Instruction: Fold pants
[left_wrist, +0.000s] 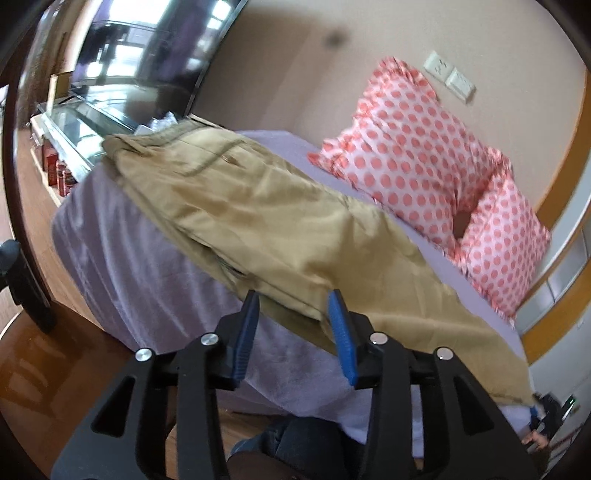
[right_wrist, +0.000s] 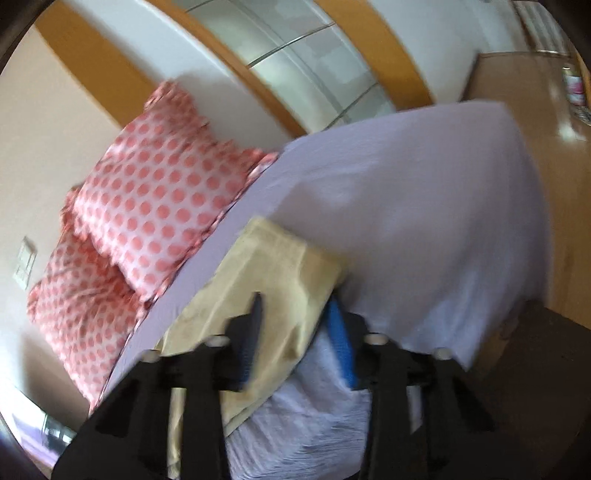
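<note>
Tan pants (left_wrist: 258, 206) lie stretched across a bed with a lilac sheet (left_wrist: 147, 266), waistband far left, legs running to the near right. My left gripper (left_wrist: 293, 299) is open, its blue-padded fingers (left_wrist: 341, 332) on either side of the pants' near folded edge. In the right wrist view the pants' leg end (right_wrist: 280, 273) lies at the bed's near edge. My right gripper (right_wrist: 295, 302) is open, with the tan cloth between its jaws. The right wrist view is blurred.
Two pink polka-dot pillows (left_wrist: 424, 155) lean against the wall at the head of the bed (right_wrist: 155, 192). A TV (left_wrist: 147, 48) on a low cabinet stands beyond the bed. Wood floor (right_wrist: 535, 147) lies around the bed. The person's knee (left_wrist: 295, 443) is below the left gripper.
</note>
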